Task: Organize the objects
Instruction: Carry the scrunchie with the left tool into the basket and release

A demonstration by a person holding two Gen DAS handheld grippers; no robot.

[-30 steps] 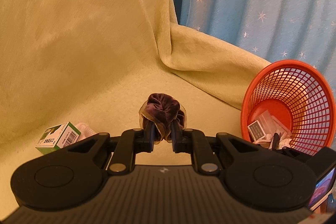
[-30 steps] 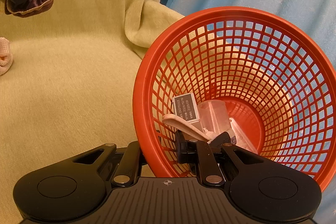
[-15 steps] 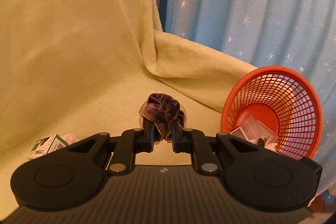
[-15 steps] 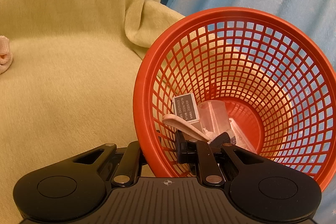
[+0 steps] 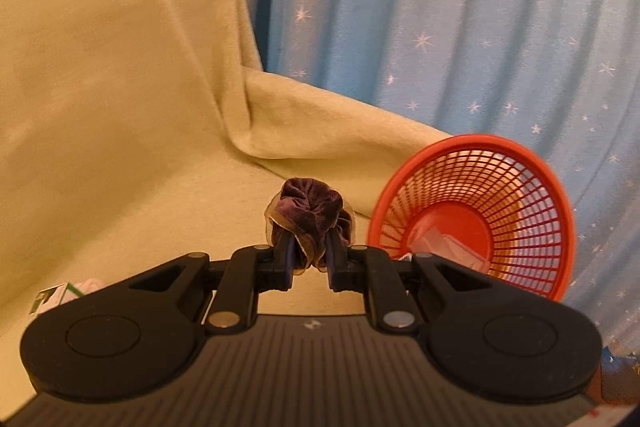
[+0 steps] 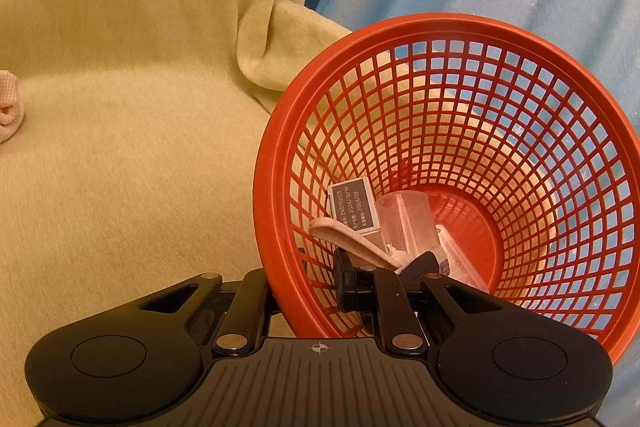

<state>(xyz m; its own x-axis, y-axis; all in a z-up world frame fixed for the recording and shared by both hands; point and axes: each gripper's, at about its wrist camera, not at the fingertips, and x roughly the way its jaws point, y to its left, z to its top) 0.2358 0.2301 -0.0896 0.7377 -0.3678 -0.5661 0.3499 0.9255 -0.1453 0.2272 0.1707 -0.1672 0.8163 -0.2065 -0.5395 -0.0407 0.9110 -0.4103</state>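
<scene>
Basket (image 6: 460, 31) holds grey box (image 6: 354, 205), clear cup (image 6: 406, 219).

I counted one purple velvet scrunchie (image 5: 308, 211), one red mesh basket (image 6: 520, 67), one small dark-labelled box (image 6: 354, 207) and one clear plastic container (image 6: 404, 223) inside it, one green-and-white box (image 5: 52, 297), one pale pink cloth bundle (image 6: 8, 107), and two grippers.
</scene>
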